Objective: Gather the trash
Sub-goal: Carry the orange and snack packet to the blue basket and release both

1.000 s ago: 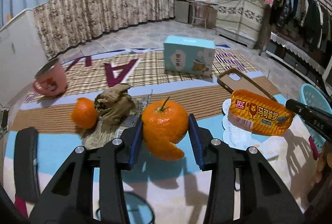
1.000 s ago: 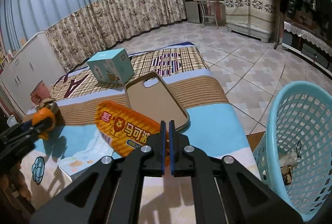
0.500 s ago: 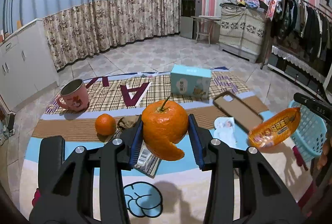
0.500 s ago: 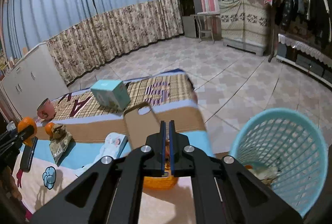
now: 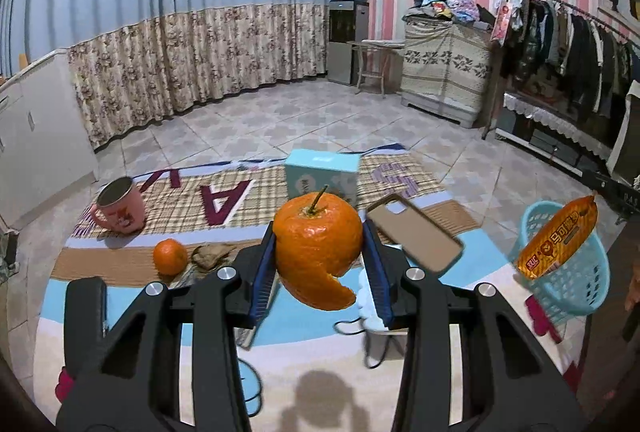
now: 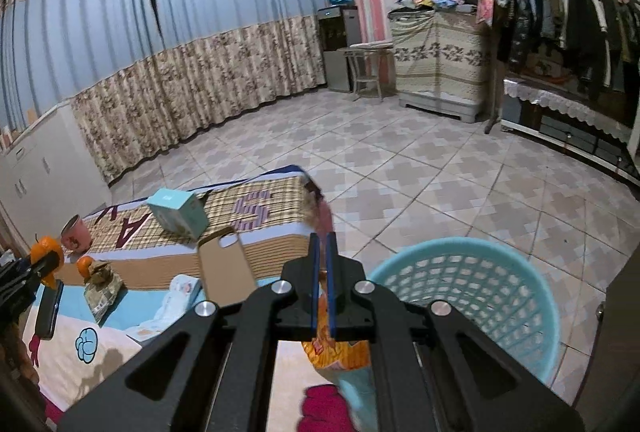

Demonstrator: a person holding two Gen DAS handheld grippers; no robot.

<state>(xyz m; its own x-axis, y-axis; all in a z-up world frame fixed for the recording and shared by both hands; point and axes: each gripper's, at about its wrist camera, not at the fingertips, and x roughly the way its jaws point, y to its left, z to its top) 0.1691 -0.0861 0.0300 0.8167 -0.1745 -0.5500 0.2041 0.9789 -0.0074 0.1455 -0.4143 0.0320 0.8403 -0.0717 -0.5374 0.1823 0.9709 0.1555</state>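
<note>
My left gripper [image 5: 320,256] is shut on an orange peel [image 5: 318,252] with a stem, held high above the table. My right gripper [image 6: 322,256] is shut on an orange snack wrapper [image 6: 336,350], which hangs below its jaws next to the rim of the light blue trash basket [image 6: 472,292]. In the left wrist view the wrapper [image 5: 558,244] hangs in front of the basket [image 5: 576,296] at the right. A crumpled brown paper [image 5: 210,254] and a flat printed wrapper [image 6: 102,292] lie on the table.
On the table stand a pink mug [image 5: 118,208], a whole orange [image 5: 170,256], a light blue box [image 5: 322,176], a brown phone case [image 5: 414,234], a white packet [image 6: 178,292] and a black phone [image 6: 50,306]. Tiled floor lies beyond.
Both grippers have risen and pulled back from the table. The right gripper has carried the snack wrapper right, to the basket's rim.
</note>
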